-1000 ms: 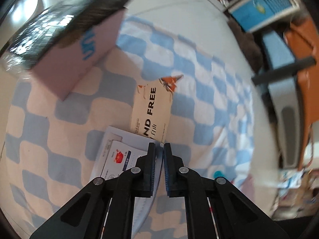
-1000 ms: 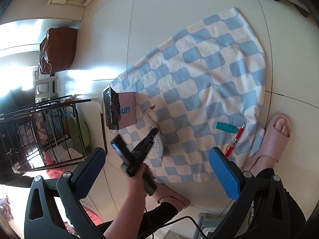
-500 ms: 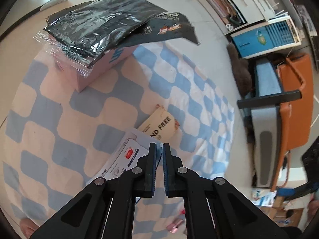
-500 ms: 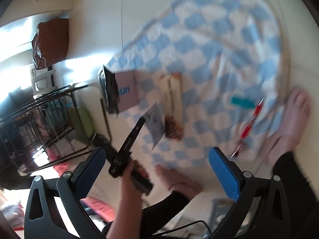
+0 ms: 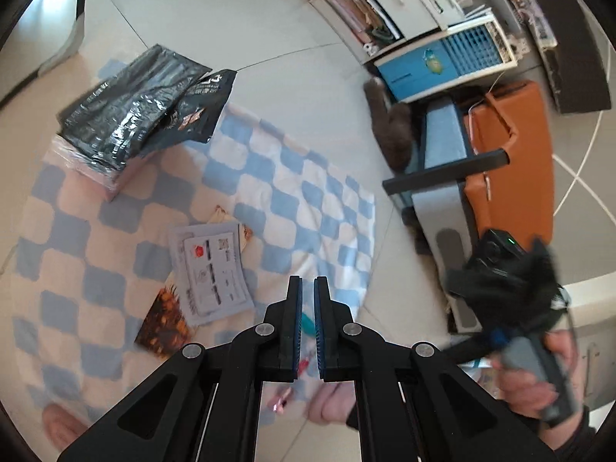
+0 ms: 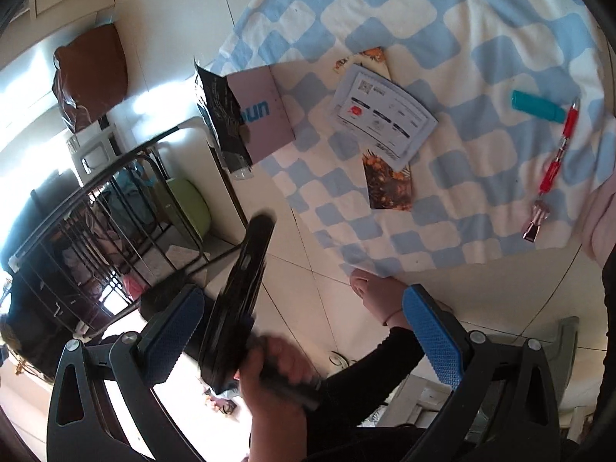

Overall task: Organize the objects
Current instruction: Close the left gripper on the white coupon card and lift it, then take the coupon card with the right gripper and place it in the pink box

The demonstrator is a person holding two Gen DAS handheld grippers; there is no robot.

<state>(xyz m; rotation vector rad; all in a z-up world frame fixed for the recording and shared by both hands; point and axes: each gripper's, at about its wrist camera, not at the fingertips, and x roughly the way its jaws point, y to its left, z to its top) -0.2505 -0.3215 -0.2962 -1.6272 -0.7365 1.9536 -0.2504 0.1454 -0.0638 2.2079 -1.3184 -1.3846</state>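
A blue-and-white checked cloth (image 5: pixel 308 200) (image 6: pixel 442 19) lies on the tiled floor. On it a white leaflet (image 5: pixel 211 269) (image 6: pixel 385 115) lies over an orange-printed snack packet (image 5: pixel 163 327) (image 6: pixel 389 184). A pink box (image 6: pixel 265 115) at the cloth's edge carries black foil bags (image 5: pixel 134 107). A teal tube (image 6: pixel 537 104), a red pen (image 6: pixel 558 150) and a small pink lipstick (image 6: pixel 535 223) lie near the cloth's other edge. My left gripper (image 5: pixel 306 300) is shut and empty, held above the cloth. My right gripper (image 6: pixel 304 331) is open and empty, above the floor.
A black wire rack (image 6: pixel 96 231) and a brown bag (image 6: pixel 92 73) stand beside the pink box. An orange case (image 5: pixel 512 177), a blue-and-white appliance (image 5: pixel 442 61) and shelves stand past the cloth's far side. The person's bare feet (image 6: pixel 379 292) are at the cloth's near edge.
The left gripper has let go of the white leaflet, which now lies over the snack packet, and has risen away from the cloth. The right gripper has swung nearer the cloth.
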